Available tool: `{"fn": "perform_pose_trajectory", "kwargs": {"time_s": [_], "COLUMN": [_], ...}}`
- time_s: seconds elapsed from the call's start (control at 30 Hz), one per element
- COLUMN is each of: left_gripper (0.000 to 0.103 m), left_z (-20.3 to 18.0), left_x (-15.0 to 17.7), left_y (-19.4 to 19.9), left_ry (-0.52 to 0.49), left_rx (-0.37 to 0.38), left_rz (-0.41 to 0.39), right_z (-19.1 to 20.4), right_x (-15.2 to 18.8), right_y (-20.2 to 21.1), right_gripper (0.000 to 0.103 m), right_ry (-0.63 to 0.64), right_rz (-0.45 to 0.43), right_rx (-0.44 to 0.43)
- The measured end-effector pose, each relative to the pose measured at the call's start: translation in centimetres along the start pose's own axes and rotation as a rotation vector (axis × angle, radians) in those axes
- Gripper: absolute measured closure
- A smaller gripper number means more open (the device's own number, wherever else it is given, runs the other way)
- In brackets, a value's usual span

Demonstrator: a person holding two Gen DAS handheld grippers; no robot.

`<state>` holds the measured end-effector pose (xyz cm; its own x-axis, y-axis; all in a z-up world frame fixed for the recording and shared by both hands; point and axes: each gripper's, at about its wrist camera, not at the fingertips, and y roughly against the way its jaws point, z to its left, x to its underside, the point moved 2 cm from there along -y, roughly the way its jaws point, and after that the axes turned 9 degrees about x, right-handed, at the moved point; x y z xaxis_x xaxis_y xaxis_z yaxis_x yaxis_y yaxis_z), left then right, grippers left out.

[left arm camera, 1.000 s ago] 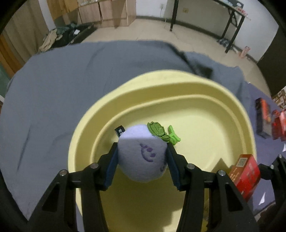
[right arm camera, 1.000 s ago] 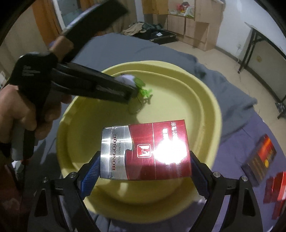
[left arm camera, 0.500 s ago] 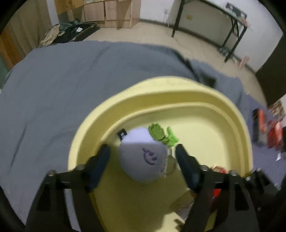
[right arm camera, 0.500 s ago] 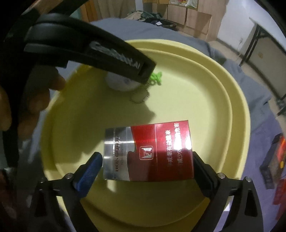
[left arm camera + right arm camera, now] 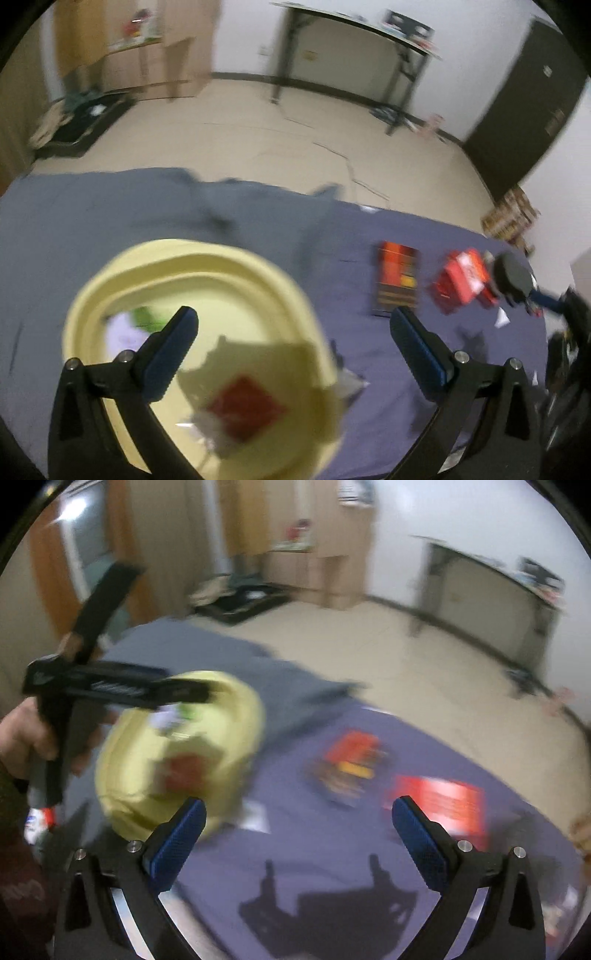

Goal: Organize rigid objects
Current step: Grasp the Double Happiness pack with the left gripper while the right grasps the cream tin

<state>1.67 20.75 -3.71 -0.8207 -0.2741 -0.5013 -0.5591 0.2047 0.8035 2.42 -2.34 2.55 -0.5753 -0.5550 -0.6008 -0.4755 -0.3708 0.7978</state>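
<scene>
The left gripper (image 5: 293, 319) stands wide apart with nothing between its blue pads; its jaws have just been opening, and the pale plush ball (image 5: 123, 334) with its green leaf lies free in the yellow basin (image 5: 207, 258), near the far-left inner wall. The red cigarette pack (image 5: 245, 408) lies flat on the basin floor, nearer the camera (blurred, so its print is unreadable). The right gripper (image 5: 299, 810) is likewise spread wide and empty, its jaws having just been opening too, and it hangs over bare purple-grey cloth (image 5: 332, 849) beside the basin (image 5: 221, 701). In the right wrist view the hand (image 5: 26, 734) holds the left gripper's handle over the basin's far rim. On the cloth to the right of the basin lie a dark box with orange stripes (image 5: 399, 282) and, farther right, a red box (image 5: 461, 280), well apart from the basin; a dark round object (image 5: 513, 273) sits just beside the red box. Both views are smeared by motion
</scene>
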Motion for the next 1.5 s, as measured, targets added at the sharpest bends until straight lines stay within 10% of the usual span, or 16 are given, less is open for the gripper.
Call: {"fn": "perform_pose_trajectory", "kwargs": {"time_s": [0.27, 0.53, 1.33, 1.5], "left_gripper": [0.000, 0.000, 0.008, 0.033], "left_z": [-11.9, -18.6, -20.9, -20.8], "left_x": [-0.6, -2.2, -1.6, -1.4], "left_y": [-5.7, -11.6, -17.1, -18.0], "left_ry": [-0.180, -0.421, -0.614, -0.599], "left_rx": [0.145, 0.092, 0.047, 0.057], "left_rz": [0.146, 0.233, 0.269, 0.293], "right_z": [-18.3, -26.9, -28.2, -28.2], "right_x": [10.5, 18.9, 20.2, 19.8], "right_y": [4.5, 3.6, -0.8, -1.0], "right_gripper": [0.000, 0.000, 0.010, 0.008], "right_ry": [-0.267, -0.614, -0.552, -0.513], "right_rz": [0.145, 0.215, 0.239, 0.232], "right_rx": [0.291, 0.298, 0.279, 0.312]}}
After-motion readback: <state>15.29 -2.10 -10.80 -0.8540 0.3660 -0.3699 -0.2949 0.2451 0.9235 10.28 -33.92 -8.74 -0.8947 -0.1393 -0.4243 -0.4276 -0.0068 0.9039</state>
